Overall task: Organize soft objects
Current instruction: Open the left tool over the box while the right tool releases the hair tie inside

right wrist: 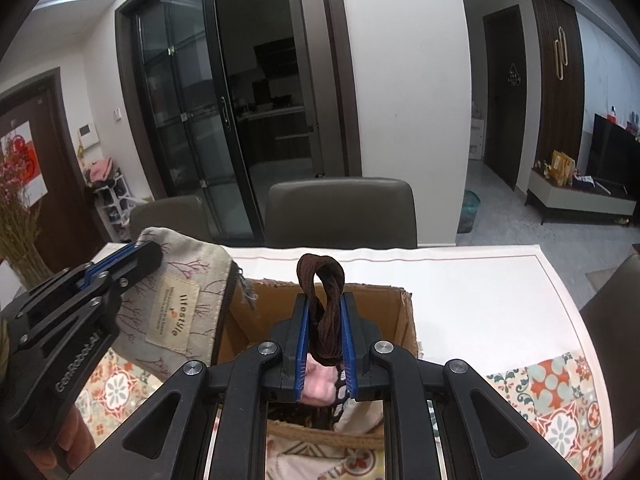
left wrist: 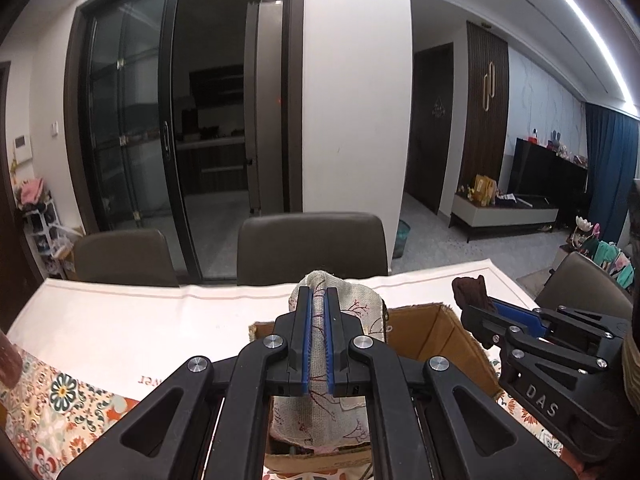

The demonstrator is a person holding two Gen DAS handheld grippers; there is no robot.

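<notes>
The beige linen pouch (left wrist: 334,312) with a branch print is clamped in the left gripper (left wrist: 319,320), held over the open cardboard box (left wrist: 440,336). The right gripper (right wrist: 325,320) pinches a brown braided cord (right wrist: 325,292) above the same box. Something pink (right wrist: 318,384) already lies inside, so some sorting looks done; both held items are not yet dropped in.

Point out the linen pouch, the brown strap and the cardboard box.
linen pouch (right wrist: 188,280): right wrist view, printed face above its label.
brown strap (right wrist: 326,300): right wrist view, twisted loop between the pads.
cardboard box (right wrist: 394,320): right wrist view, inner right wall.
</notes>
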